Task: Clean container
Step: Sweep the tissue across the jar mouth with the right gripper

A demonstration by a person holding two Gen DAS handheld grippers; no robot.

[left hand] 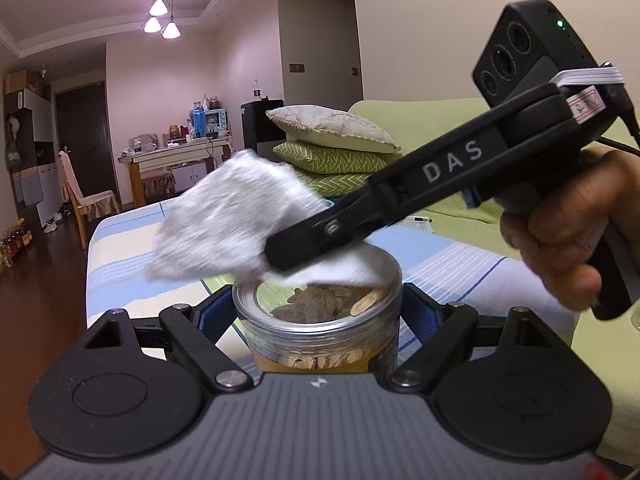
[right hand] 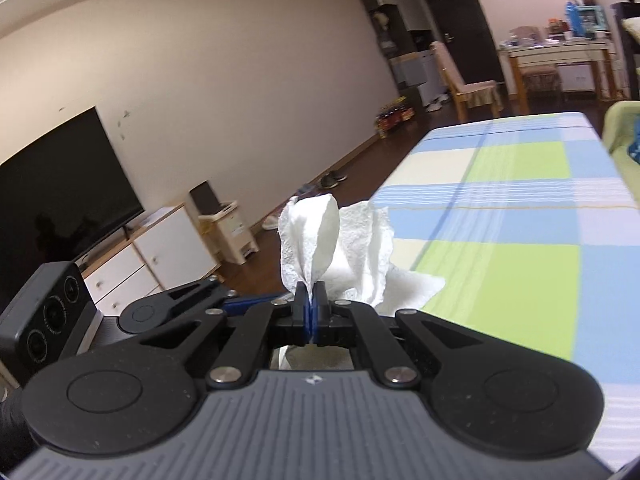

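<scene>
container (left hand: pixel 318 312), clear rigid plastic, sits clamped at its sides between our left gripper (left hand: pixel 318 316) jaws, above the counter (left hand: pixel 440 252). right gripper (right hand: pixel 310 300) jaws pinch a soft paper towel (right hand: pixel 340 240) over the container's rim; we judge the wall slippery.

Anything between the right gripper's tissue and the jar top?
Nothing visible. The right gripper is shut on the paper towel, which hangs right over the clear lid of the jar, itself clamped between the left gripper's fingers. Whether towel and lid touch is unclear.
</scene>
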